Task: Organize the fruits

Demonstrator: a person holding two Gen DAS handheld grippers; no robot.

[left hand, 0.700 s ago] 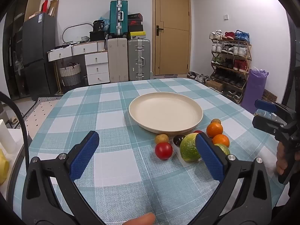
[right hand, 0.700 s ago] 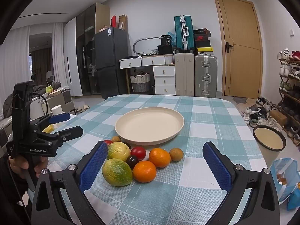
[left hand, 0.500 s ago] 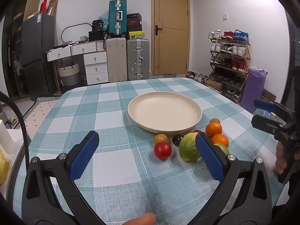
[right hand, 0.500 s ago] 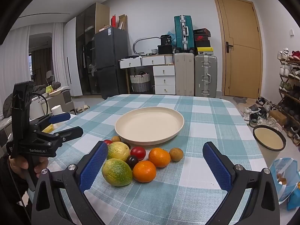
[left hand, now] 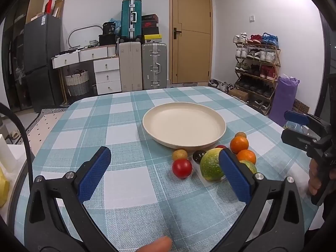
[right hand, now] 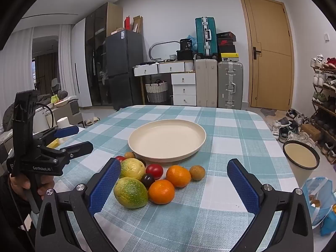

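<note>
An empty cream plate (left hand: pixel 183 126) (right hand: pixel 167 139) sits mid-table. Loose fruits lie in a cluster just in front of it: two green-yellow citrus (right hand: pixel 130 192), (right hand: pixel 132 169), two oranges (right hand: pixel 161 191), (right hand: pixel 178 175), red tomatoes (left hand: pixel 182 168) (right hand: pixel 154 171), a dark plum (right hand: pixel 147 180) and small brown fruits (right hand: pixel 197 172). My left gripper (left hand: pixel 166 172) is open and empty, above the table left of the cluster. My right gripper (right hand: pixel 174 181) is open and empty, just short of the fruits. Each gripper shows in the other's view, the right one (left hand: pixel 302 130) and the left one (right hand: pixel 67 138).
The checked tablecloth (left hand: pixel 126 138) covers the table. A cream bowl (right hand: pixel 300 155) and a blue bag (right hand: pixel 319 201) stand off the table's right edge. Suitcases, drawers, a fridge and a shoe rack line the far walls.
The left wrist view has shifted slightly, so the fruits and plate sit a little further left. The right gripper has not moved.
</note>
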